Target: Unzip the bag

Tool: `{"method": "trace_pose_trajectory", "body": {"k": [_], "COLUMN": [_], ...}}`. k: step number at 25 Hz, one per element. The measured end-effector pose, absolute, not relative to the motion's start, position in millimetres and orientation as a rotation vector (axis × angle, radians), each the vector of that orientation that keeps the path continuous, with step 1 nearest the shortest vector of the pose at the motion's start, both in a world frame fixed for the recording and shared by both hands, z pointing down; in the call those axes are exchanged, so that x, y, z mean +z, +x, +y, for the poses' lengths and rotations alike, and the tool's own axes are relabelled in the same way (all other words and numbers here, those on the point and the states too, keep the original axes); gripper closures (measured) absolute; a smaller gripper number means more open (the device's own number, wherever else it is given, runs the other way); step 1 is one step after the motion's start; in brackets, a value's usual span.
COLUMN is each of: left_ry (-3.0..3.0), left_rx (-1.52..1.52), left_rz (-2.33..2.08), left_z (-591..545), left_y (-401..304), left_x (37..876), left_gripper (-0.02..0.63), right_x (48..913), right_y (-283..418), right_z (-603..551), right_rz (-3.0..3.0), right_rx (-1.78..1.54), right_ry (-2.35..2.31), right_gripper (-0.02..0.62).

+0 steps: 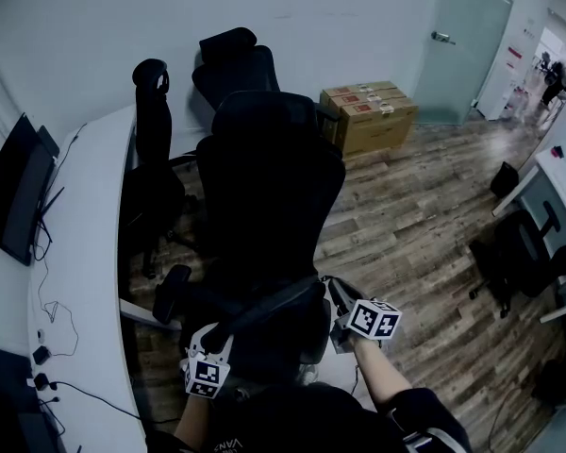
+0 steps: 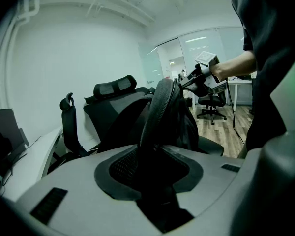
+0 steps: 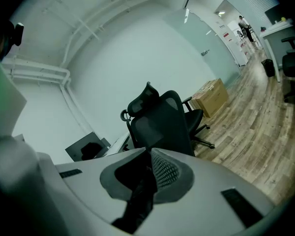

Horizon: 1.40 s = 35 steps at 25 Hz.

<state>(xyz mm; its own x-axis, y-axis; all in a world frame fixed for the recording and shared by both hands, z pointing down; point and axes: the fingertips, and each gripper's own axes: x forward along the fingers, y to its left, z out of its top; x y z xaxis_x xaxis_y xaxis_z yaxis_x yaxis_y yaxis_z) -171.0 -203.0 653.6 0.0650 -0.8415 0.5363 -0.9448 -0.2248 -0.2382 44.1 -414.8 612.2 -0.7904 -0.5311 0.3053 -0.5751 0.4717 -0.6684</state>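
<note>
A black bag rests on the seat of a black office chair, right below me. My left gripper is at the bag's left side, shut on a thick padded strap that arches up from between its jaws. In the left gripper view, the bag's body rises behind the strap. My right gripper is at the bag's upper right. Its jaws are nearly together on a thin dark tab; it looks like the zipper pull, though I cannot be sure. The zipper itself is hidden in the dark fabric.
Two more black chairs stand behind, by a curved white desk with monitors and cables on the left. Cardboard boxes sit at the far wall beside a glass door. Another chair and a desk are on the right.
</note>
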Motion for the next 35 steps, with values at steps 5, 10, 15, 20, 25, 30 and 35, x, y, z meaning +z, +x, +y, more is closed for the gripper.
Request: {"method": "trace_pose_trajectory", "body": {"k": [5,10,15,20,25,30,35], "left_ry": [2.176,2.206,2.247,2.307,2.385,2.449,2.491], "left_rx": [0.904,0.859,0.848,0.777,0.725,0.646,0.553], "left_rz": [-1.780,-1.721,-1.669,-1.644,-1.639,-1.645,-1.666], "left_z": [-198,-188,-171,-159,-150,-142,-136], "left_y": [-170,-170,-171,-173,-180,-186,-190], "left_x": [654,657,657,639,620,601,576], "left_gripper": [0.440,0.384,0.316,0.298,0.298,0.298,0.298], "right_x": [603,592,586,581,574,555,533], "right_y": [43,40,40,36,30,23,14], "right_z": [-405,-383,-349,-319,-293,-266,-237], "right_rz": [-2.667,-2.695,-2.689,-2.684,-2.692,-2.729,-2.784], "right_rx": [1.156,1.112,1.088,1.110,1.103,1.045,0.986], "right_ry": [1.020,1.056,1.113,1.186,1.246,1.289,1.307], "right_gripper": [0.540,0.540,0.538,0.471,0.451,0.442,0.440]}}
